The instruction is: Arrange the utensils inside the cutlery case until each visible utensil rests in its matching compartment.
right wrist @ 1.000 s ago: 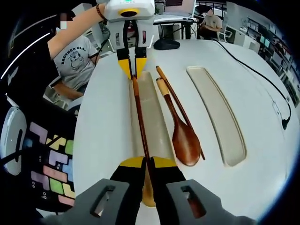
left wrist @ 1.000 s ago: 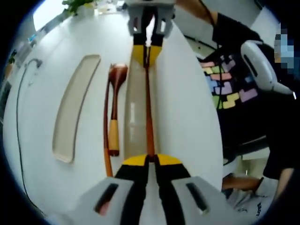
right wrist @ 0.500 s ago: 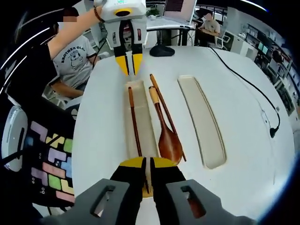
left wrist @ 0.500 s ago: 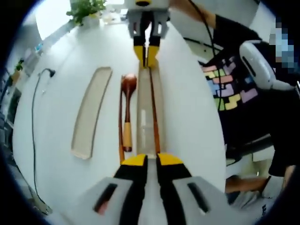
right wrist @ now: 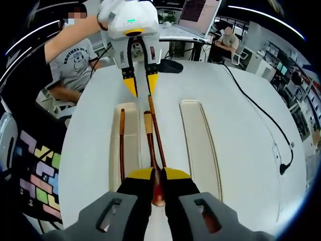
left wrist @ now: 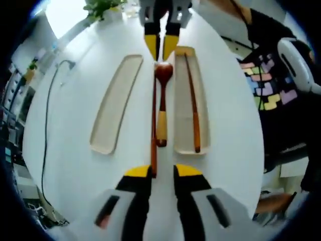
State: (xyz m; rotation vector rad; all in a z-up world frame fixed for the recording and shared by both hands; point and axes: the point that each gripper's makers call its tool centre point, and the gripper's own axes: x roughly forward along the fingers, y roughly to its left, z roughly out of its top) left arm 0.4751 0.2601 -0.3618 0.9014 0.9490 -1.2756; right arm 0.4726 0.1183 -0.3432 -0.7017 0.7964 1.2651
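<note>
At frame centre, a spoon [left wrist: 161, 108] and a chopstick [left wrist: 153, 131] lie on the table [left wrist: 70, 165] between two trays; another chopstick [left wrist: 192, 108] rests in the right tray [left wrist: 180, 131]. The left gripper [left wrist: 162, 171] and right gripper [right wrist: 154, 174] both stand open, holding nothing. Likely light, stiff and slick, the loose chopstick is best pinched at both ends.

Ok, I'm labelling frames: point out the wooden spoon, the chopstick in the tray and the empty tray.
wooden spoon [left wrist: 163, 75], left gripper view, bowl.
chopstick in the tray [left wrist: 192, 100], left gripper view, mid-shaft.
empty tray [left wrist: 116, 103], left gripper view, floor.

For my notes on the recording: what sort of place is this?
Probably an office or lab: a white round table with a laptop and a computer mouse on it, and behind it a seated person at desks.
</note>
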